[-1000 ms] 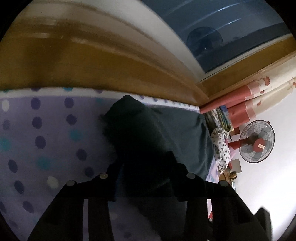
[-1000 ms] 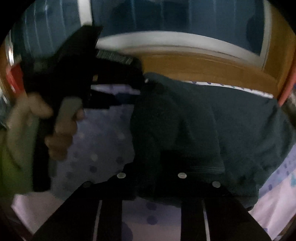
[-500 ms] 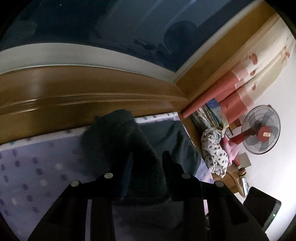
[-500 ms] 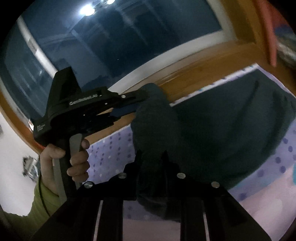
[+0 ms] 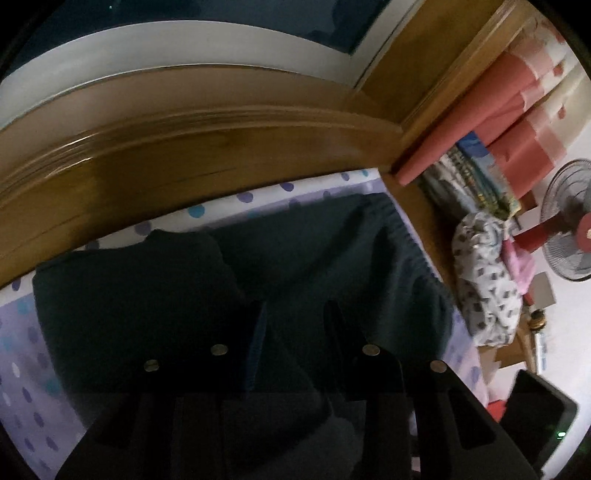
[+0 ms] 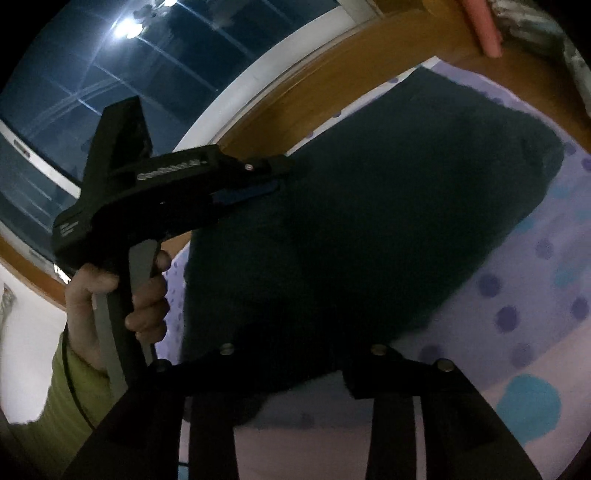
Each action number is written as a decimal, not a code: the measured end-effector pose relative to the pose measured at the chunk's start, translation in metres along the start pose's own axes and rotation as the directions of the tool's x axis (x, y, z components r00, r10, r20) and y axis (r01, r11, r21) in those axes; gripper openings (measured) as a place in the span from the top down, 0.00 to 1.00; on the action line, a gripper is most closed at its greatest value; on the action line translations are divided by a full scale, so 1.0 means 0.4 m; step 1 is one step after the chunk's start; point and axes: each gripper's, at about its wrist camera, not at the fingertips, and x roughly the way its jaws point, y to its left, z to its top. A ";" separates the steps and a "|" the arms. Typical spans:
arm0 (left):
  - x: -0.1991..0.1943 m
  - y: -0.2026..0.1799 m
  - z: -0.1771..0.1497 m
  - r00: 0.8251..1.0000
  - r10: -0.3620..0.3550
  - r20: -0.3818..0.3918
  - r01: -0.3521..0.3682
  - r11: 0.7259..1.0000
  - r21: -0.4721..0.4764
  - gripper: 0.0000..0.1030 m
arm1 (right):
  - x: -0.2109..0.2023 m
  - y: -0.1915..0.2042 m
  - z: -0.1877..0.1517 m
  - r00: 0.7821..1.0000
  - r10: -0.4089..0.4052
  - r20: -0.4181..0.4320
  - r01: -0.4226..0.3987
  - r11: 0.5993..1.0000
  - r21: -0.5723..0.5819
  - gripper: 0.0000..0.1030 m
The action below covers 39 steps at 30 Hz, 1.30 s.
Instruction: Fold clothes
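My left gripper (image 5: 291, 314) and right gripper (image 6: 295, 354), both clamped on the dark teal fabric garment (image 5: 332, 254), have swung its lifted edge over toward the wooden headboard (image 5: 207, 155), so this fold looks nearly laid.

Both views are dim and grainy. In the right wrist view a ceiling lamp's reflection (image 6: 127, 26) flares on the dark window pane (image 6: 74, 92), throwing streaks across the glass. Below that glare the dark garment (image 6: 369, 221) is nearly black, its folds lost in shadow. In the left wrist view the wooden headboard (image 5: 184, 155) is smeared by motion blur. Fisheye bending curves straight edges, and black vignette fills every corner.
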 end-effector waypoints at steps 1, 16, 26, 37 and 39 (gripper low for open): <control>0.002 -0.009 -0.002 1.000 0.021 -0.002 -0.021 1.000 0.011 0.68 | -0.006 0.003 -0.001 1.000 -0.002 -0.003 0.002 1.000 -0.014 0.68; -0.149 0.049 -0.028 0.997 0.074 0.012 -0.075 0.994 0.075 0.68 | 0.014 0.076 -0.050 0.993 0.035 -0.112 -0.035 0.999 0.006 0.67; -0.080 0.060 -0.040 0.998 0.067 -0.004 -0.066 0.997 0.048 0.67 | 0.104 0.028 0.001 0.985 0.040 -0.170 -0.019 0.992 0.128 0.68; -0.037 0.077 -0.019 0.998 0.069 -0.002 -0.069 0.997 -0.035 0.67 | 0.001 0.033 -0.078 0.988 -0.027 -0.155 0.042 0.994 0.098 0.99; -0.041 0.078 -0.022 0.998 0.066 0.006 -0.065 0.997 -0.028 0.67 | 0.022 0.018 -0.090 0.983 -0.041 -0.177 0.061 0.992 0.112 0.99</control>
